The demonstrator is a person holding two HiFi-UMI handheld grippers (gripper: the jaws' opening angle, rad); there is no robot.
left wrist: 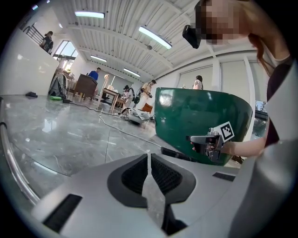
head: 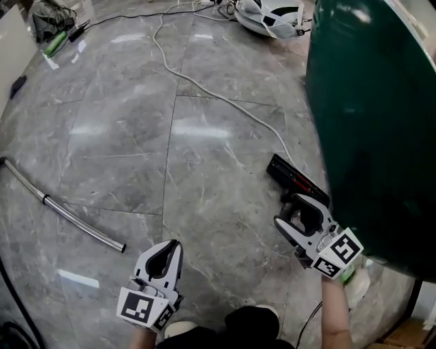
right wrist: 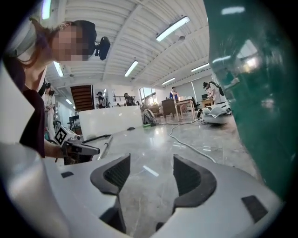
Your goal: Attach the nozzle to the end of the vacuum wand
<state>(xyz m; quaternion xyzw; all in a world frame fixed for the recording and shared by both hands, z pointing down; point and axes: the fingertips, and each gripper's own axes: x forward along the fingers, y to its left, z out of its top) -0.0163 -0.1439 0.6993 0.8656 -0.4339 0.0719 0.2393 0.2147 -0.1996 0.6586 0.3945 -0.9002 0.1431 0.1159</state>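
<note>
The chrome vacuum wand (head: 68, 217) lies on the grey stone floor at the left, also in the left gripper view (left wrist: 11, 162) and the right gripper view (right wrist: 106, 145). A black nozzle (head: 293, 176) with a red stripe lies on the floor by the green tub, also in the left gripper view (left wrist: 177, 154). My right gripper (head: 300, 208) hovers at the nozzle's near end, open, with only bare floor between its pads (right wrist: 151, 169). Low over the floor right of the wand's near end, my left gripper (head: 163, 252) is shut and holds nothing (left wrist: 149, 155).
A big dark green tub (head: 375, 123) fills the right side, close to my right gripper. A white cable (head: 204, 88) runs across the floor toward a white machine (head: 269, 17) at the back. Green and black tools (head: 58, 41) lie far left.
</note>
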